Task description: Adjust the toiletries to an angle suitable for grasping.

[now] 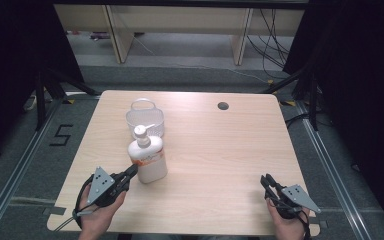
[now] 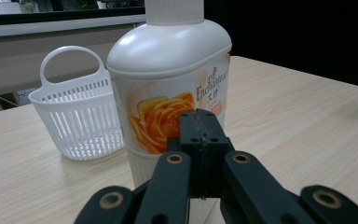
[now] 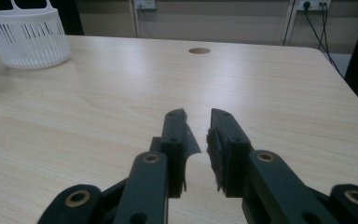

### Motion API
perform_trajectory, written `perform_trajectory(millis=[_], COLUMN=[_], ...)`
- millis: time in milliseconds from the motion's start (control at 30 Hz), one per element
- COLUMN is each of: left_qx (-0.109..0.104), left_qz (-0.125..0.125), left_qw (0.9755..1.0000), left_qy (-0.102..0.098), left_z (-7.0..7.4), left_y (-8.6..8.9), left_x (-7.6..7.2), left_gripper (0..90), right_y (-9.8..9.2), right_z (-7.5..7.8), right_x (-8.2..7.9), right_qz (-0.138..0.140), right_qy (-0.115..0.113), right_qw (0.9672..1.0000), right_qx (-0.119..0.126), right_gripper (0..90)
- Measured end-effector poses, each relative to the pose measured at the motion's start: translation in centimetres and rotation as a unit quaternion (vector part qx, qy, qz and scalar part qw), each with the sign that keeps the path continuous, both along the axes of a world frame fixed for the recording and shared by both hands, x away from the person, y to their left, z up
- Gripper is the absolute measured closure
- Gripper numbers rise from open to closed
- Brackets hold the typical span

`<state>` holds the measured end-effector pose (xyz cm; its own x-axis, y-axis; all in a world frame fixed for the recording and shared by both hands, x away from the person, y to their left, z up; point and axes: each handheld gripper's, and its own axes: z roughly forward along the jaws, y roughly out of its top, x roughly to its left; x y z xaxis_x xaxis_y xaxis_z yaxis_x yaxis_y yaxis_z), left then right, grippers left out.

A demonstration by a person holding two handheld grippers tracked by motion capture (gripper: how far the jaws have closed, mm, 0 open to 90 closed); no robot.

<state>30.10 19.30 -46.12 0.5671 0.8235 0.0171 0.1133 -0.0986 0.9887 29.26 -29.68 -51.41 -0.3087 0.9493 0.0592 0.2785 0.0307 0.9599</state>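
Upright pump bottle (image 1: 147, 159), basket (image 1: 145, 119) behind

From above we look forward and down on the whole table (image 1: 215, 150). The left gripper view sits low, very close to the lotion bottle (image 2: 168, 88). The right gripper view looks across the table. All views share the white basket (image 3: 28, 37).

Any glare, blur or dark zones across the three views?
High view: dim, black curtains either side, table evenly lit. Left gripper view: soft sheen on the bottle, near jaws blurred. Right gripper view: pale glare streak on the tabletop, basket sharp.
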Motion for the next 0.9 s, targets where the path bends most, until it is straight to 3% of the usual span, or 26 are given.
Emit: perform_trajectory(millis=[100, 200, 233, 267, 300, 333, 367, 433, 500, 667, 733, 900], left_qx=[0.007, 0.003, 0.004, 0.004, 0.002, 0.007, -0.002, 0.0, 0.003, 0.001, -0.001, 0.003], left_qz=[0.005, 0.0, 0.003, 0.005, 0.006, 0.009, 0.005, 0.005, 0.008, 0.01, 0.01, 0.018], left_qw=[0.9999, 1.0, 1.0, 1.0, 1.0, 0.9999, 1.0, 1.0, 0.9999, 0.9999, 0.9999, 0.9997], left_qy=[0.008, 0.002, 0.002, 0.004, 0.004, 0.008, 0.003, 0.003, 0.009, 0.009, 0.008, 0.015], left_z=[0.06, -0.05, -0.03, -0.01, -0.01, 0.05, -0.03, -0.01, 0.09, 0.1, 0.05, 0.03], left_y=[0.03, 0.0, 0.01, 0.02, 0.04, 0.14, 0.16, 0.21, 0.33, 0.37, 0.43, 0.72], left_x=[0.02, 0.34, 0.35, 0.35, 0.4, 0.36, 0.59, 0.62, 0.53, 0.64, 0.79, 0.95], left_gripper=[89.7, 89.7, 89.7, 89.7, 89.7, 89.7, 89.7, 89.7, 89.7, 89.7, 89.7, 89.7], right_y=[0.1, -0.09, 0.09, -0.12, 0.09, -0.1, 0.05, 0.05, -0.15, -0.08, 0.05, -0.09], right_z=[-0.07, -0.06, -0.08, -0.06, -0.08, -0.06, 0.0, 0.0, -0.03, -0.09, 0.0, -0.07], right_x=[0.07, 0.19, 0.1, 0.21, 0.09, 0.2, -0.03, -0.04, 0.14, 0.23, -0.04, 0.18], right_qz=[0.001, 0.004, 0.001, 0.005, 0.001, 0.004, 0.0, 0.0, 0.003, 0.004, 0.0, 0.004], right_qy=[-0.004, -0.01, -0.005, -0.012, -0.005, -0.011, 0.002, 0.002, -0.008, -0.012, 0.003, -0.011], right_qw=[1.0, 0.9999, 1.0, 0.9999, 1.0, 0.9999, 1.0, 1.0, 0.9999, 0.9999, 1.0, 0.9999], right_qx=[0.007, -0.005, 0.007, -0.008, 0.006, -0.006, 0.003, 0.003, -0.01, -0.006, 0.003, -0.005], right_gripper=[76.0, 76.0, 76.0, 76.0, 75.9, 75.9, 75.8, 75.8, 75.7, 75.7, 75.5, 75.4])
